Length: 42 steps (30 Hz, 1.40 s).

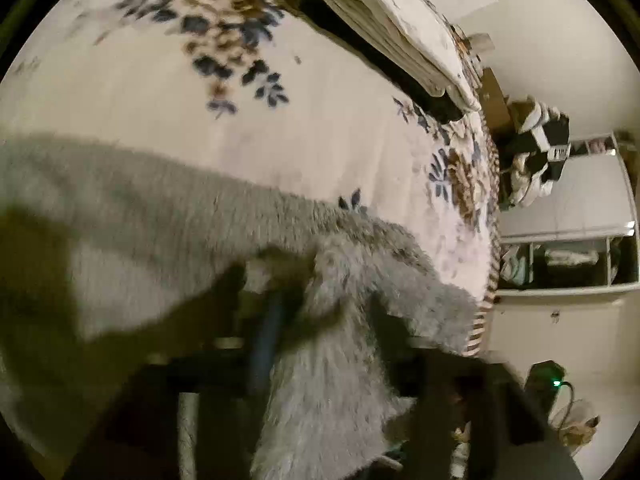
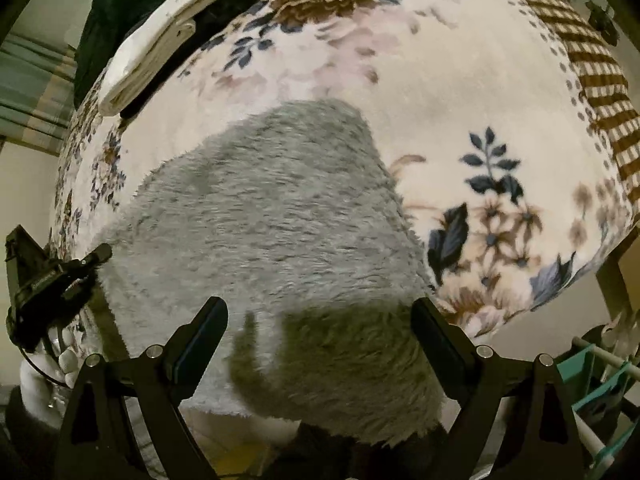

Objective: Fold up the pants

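The grey fluffy pants (image 2: 272, 216) lie on a floral blanket (image 2: 460, 92) on the bed. In the right wrist view my right gripper (image 2: 320, 320) is open, its two black fingers (image 2: 204, 332) wide apart just above the near end of the pants, holding nothing. In the left wrist view my left gripper (image 1: 316, 288) is shut on an edge of the pants (image 1: 340, 340); the fabric drapes over the fingers and hides them partly. The rest of the pants (image 1: 160, 216) stretches away to the left. The left gripper (image 2: 86, 264) also shows in the right wrist view at the pants' left edge.
A folded white cloth (image 1: 400, 28) on a dark garment lies at the far side of the bed; it also shows in the right wrist view (image 2: 160, 32). The bed's edge (image 1: 490, 240) drops off to the right. Shelves (image 1: 568, 256) and piled clothes (image 1: 536, 152) stand beyond.
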Each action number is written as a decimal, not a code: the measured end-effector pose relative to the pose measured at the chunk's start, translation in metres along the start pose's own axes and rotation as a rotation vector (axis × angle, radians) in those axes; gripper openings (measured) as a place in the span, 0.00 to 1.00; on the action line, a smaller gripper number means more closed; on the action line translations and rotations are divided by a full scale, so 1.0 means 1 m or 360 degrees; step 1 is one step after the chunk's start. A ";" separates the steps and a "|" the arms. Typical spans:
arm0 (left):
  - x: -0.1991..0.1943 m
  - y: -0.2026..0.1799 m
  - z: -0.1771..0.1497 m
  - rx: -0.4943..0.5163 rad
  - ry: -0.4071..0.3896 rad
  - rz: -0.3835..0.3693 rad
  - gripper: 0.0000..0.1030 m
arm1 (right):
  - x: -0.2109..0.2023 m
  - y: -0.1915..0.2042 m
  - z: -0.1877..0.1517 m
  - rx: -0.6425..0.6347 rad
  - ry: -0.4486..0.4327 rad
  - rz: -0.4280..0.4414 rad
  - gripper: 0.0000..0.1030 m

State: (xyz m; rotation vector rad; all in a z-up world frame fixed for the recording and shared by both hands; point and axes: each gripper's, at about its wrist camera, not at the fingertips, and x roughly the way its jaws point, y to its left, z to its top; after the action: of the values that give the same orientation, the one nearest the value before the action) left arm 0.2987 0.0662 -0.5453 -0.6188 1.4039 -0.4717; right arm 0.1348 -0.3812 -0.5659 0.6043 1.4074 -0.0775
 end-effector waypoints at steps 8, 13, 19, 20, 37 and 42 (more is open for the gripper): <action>0.017 -0.004 -0.090 0.0038 0.0249 0.0129 0.56 | -0.006 -0.002 -0.002 0.0002 0.0023 -0.0006 0.92; 0.010 -0.016 -0.120 0.0221 0.0023 0.0043 0.06 | 0.001 0.002 -0.001 -0.0020 0.0030 -0.0047 0.92; -0.006 0.012 -0.100 0.0101 -0.0058 0.0137 0.10 | 0.013 0.011 0.001 -0.0092 0.0043 -0.0164 0.92; -0.011 0.013 -0.098 0.0078 -0.0065 0.0129 0.10 | 0.016 0.013 0.000 -0.0097 0.0051 -0.0169 0.92; -0.073 0.191 -0.114 -0.0816 -0.0811 0.0096 0.96 | 0.041 0.073 0.007 -0.0227 0.0143 -0.0215 0.98; -0.082 0.176 -0.101 -0.0597 -0.0964 0.0110 0.92 | 0.057 0.094 0.009 -0.0308 0.0163 -0.0240 0.98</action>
State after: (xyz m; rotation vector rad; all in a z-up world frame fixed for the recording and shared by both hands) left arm 0.1791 0.2400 -0.6038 -0.9214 0.9276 0.0500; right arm 0.1913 -0.2880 -0.5863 0.3454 1.5377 -0.0299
